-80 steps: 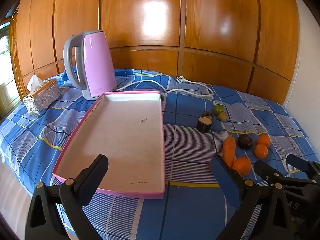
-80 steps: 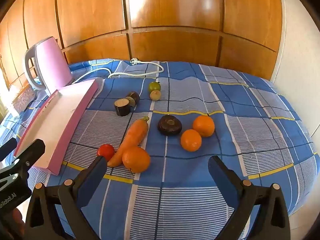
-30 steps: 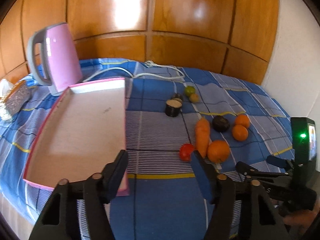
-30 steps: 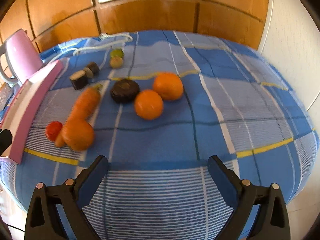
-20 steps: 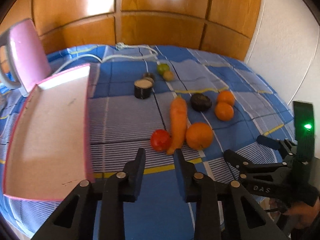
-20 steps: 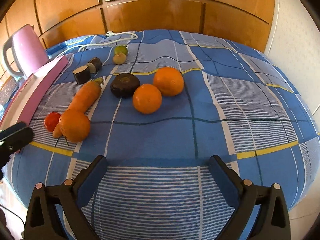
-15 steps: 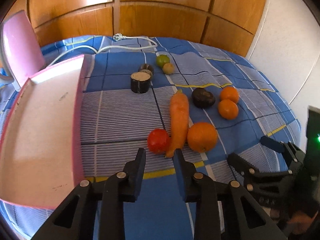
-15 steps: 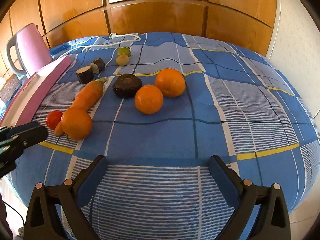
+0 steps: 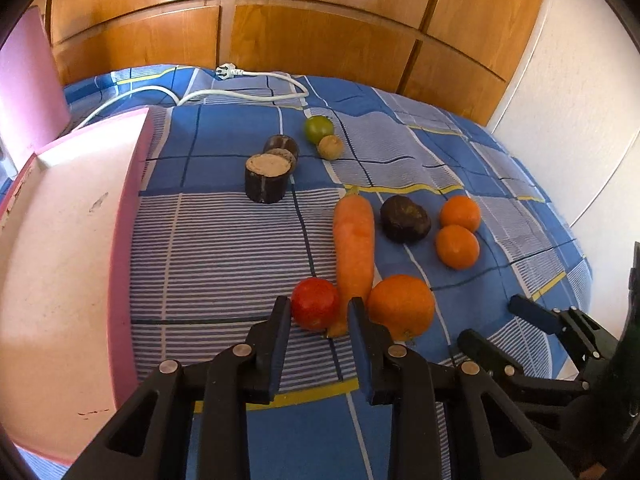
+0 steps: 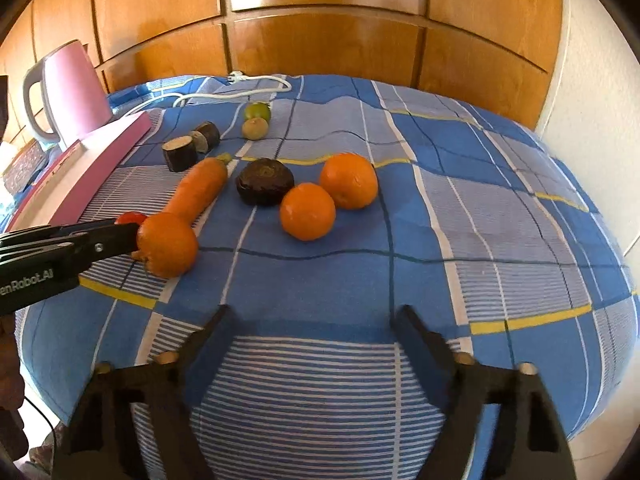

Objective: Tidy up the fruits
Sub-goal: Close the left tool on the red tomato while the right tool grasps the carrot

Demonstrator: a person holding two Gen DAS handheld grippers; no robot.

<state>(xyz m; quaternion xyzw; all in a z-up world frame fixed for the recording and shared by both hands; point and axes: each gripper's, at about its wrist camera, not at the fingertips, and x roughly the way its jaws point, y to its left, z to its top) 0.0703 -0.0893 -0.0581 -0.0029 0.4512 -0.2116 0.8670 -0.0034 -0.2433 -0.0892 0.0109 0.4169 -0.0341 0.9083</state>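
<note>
1. Left gripper (image 9: pixel 316 312) low over the cloth, jaws narrowed but still parted, tips either side of the red tomato (image 9: pixel 315 307); not clamped on it, left tip just beside it, right tip in front of the carrot's narrow end.
2. Tomato sits on the blue checked cloth (image 9: pixel 224 240), touching the carrot (image 9: pixel 354 256); big orange (image 9: pixel 401 306) touches the carrot's other side.
3. In the right wrist view the left gripper (image 10: pixel 134 236) reaches in level from the left edge, tips at the big orange (image 10: pixel 168 245).
4. Right gripper (image 10: pixel 312 320) spread wide, holding nothing, hovering over bare cloth near the table's front edge, blurred.
5. Farther out: dark round fruit (image 9: pixel 405 219), two small oranges (image 9: pixel 458 230) touching each other, two dark cut cylinders (image 9: pixel 267 178), green lime (image 9: pixel 319 129) with a small brown fruit (image 9: pixel 330 147) against it.
6. Pink tray (image 9: pixel 126 240) to the left; pink kettle (image 10: pixel 72 90) behind it, white cord (image 9: pixel 256 92) along the back.
</note>
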